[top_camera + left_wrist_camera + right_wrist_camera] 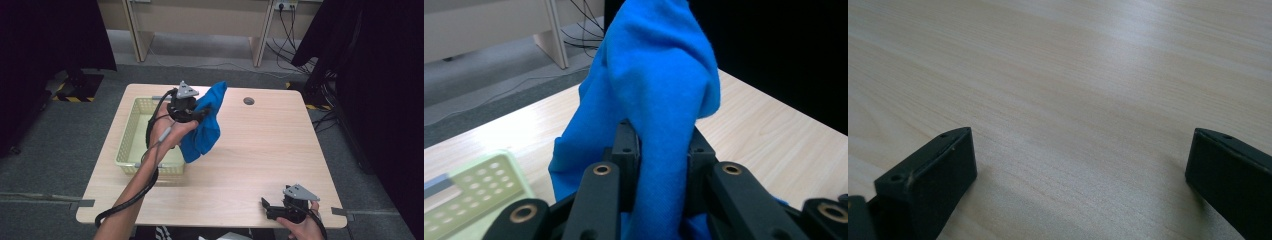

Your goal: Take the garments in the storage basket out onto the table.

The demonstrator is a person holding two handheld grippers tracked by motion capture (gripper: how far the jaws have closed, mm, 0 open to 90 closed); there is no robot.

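Blue cloth [659, 90] between left jaws

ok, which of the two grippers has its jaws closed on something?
The left gripper, raised beside the basket: its jaws pinch the blue cloth. The right gripper, at the table's near edge, stands open with nothing between its jaws.

Each black gripper is topped by a grey three-cornered plate, as seen on the left gripper [200, 116] and the right gripper [267, 208]. A black cable trails along the bare left forearm. Brass-ringed pivots are set in the black jaw links.
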